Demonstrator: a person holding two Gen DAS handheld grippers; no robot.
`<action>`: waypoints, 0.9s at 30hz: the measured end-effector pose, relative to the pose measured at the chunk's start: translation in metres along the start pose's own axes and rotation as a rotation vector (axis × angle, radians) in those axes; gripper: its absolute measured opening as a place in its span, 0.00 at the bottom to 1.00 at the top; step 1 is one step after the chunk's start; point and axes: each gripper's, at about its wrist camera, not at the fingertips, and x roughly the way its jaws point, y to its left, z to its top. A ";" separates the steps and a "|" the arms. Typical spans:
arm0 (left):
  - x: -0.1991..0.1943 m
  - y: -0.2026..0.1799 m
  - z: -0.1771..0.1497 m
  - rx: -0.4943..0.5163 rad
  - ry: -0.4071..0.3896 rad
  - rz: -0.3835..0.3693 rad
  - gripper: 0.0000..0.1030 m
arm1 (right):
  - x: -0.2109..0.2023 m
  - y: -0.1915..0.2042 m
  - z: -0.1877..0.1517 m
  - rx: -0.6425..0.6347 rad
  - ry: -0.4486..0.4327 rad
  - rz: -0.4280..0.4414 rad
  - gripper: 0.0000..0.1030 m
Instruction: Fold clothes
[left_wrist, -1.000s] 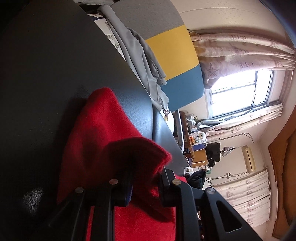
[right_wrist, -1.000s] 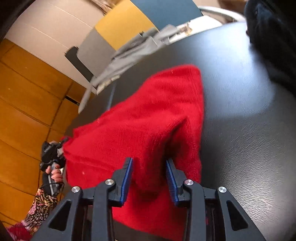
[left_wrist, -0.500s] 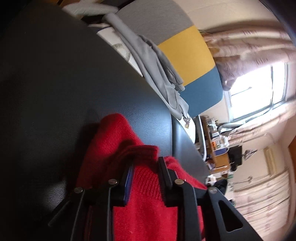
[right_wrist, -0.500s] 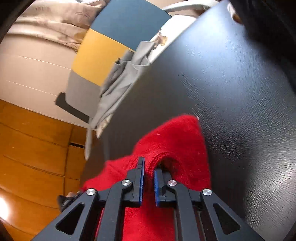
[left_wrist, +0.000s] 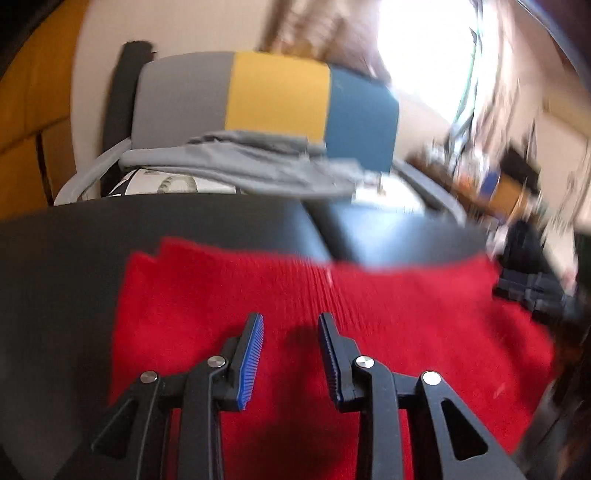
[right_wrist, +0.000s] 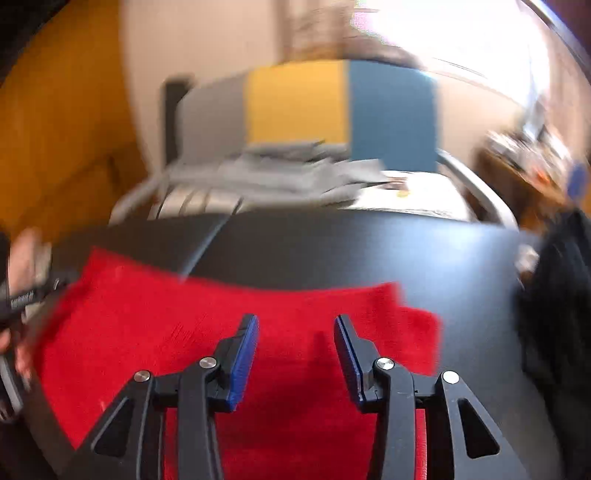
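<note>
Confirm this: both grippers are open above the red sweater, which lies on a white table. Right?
Not quite. The table is black, not white, as the left wrist view shows. The left gripper and right gripper are indeed open above the red sweater.

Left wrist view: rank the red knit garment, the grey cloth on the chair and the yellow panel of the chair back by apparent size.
1. red knit garment, by far the largest, though nearest the camera.
2. grey cloth and yellow panel look alike in area; blur makes ranking them unsure.
</note>
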 end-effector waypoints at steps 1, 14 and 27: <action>0.006 -0.012 -0.006 0.049 0.018 0.012 0.29 | 0.010 0.005 -0.004 -0.025 0.036 -0.004 0.43; -0.068 0.018 -0.044 -0.055 -0.033 0.022 0.28 | -0.008 0.032 -0.023 0.102 -0.023 0.056 0.45; -0.094 0.016 -0.102 0.047 0.055 0.095 0.29 | -0.026 0.128 -0.098 -0.301 0.064 -0.008 0.55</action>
